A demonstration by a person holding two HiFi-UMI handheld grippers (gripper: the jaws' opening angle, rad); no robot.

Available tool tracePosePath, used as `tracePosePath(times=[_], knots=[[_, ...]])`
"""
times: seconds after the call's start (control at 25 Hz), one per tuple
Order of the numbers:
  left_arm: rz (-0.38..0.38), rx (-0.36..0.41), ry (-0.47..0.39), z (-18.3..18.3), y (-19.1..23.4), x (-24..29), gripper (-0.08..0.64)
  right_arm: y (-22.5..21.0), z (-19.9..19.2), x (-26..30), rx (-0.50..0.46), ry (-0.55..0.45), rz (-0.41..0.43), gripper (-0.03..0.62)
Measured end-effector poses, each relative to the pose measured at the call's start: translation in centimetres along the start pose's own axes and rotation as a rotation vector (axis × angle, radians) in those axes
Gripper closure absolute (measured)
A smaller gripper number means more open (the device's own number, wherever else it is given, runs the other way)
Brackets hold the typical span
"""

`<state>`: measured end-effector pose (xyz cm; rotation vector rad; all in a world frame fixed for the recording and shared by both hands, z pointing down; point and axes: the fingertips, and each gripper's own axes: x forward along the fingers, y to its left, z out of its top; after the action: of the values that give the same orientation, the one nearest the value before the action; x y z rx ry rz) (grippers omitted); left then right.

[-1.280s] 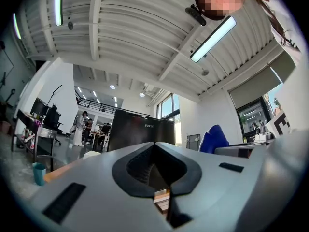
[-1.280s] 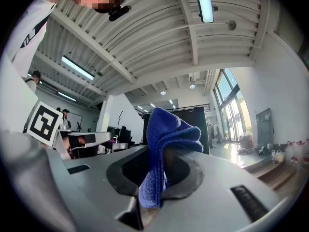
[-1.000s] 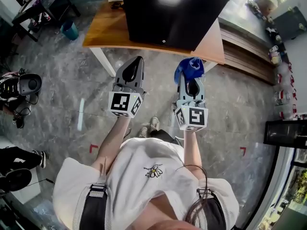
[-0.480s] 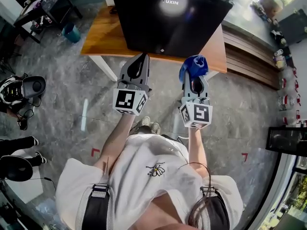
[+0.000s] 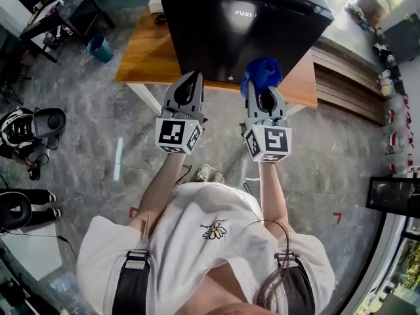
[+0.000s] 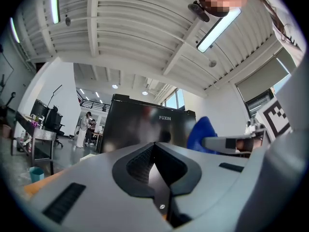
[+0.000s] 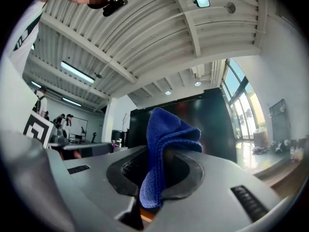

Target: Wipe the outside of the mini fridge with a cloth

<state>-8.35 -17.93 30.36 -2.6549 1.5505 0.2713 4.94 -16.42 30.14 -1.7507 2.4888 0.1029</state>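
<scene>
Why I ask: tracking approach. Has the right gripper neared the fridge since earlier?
Yes. The right gripper moved forward: its cloth now overlaps the mini fridge.

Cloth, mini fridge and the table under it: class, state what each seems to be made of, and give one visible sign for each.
Cloth: probably microfibre; blue, fuzzy pile, soft folds.
Mini fridge: glossy black skin that mirrors the ceiling lights; painted metal or plastic, cannot tell which.
Table: warm orange-brown top, smooth; wood or wood veneer.

The mini fridge stands on the surface. The left gripper and right gripper sit side by side before it. The cloth sits in the right gripper.
</scene>
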Motion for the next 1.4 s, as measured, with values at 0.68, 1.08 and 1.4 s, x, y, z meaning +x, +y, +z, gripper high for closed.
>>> tracePosePath(times=[0.68, 1.08, 1.4], knots=[[0.093, 0.028, 0.029, -0.8, 5.6, -1.5, 0.555, 15.9, 10.2, 20.8, -0.156, -0.065, 0.292, 0.523], [0.126, 0.017, 0.023, -0.6, 7.2, -2.3, 0.555, 16.0, 10.4, 23.1, -0.18, -0.048, 0.217, 0.523], [0.102, 0.015, 0.024, -0.7, 6.3, -1.9, 0.555, 12.9, 9.1, 22.2, -0.171, -0.02, 0.146, 0.523]])
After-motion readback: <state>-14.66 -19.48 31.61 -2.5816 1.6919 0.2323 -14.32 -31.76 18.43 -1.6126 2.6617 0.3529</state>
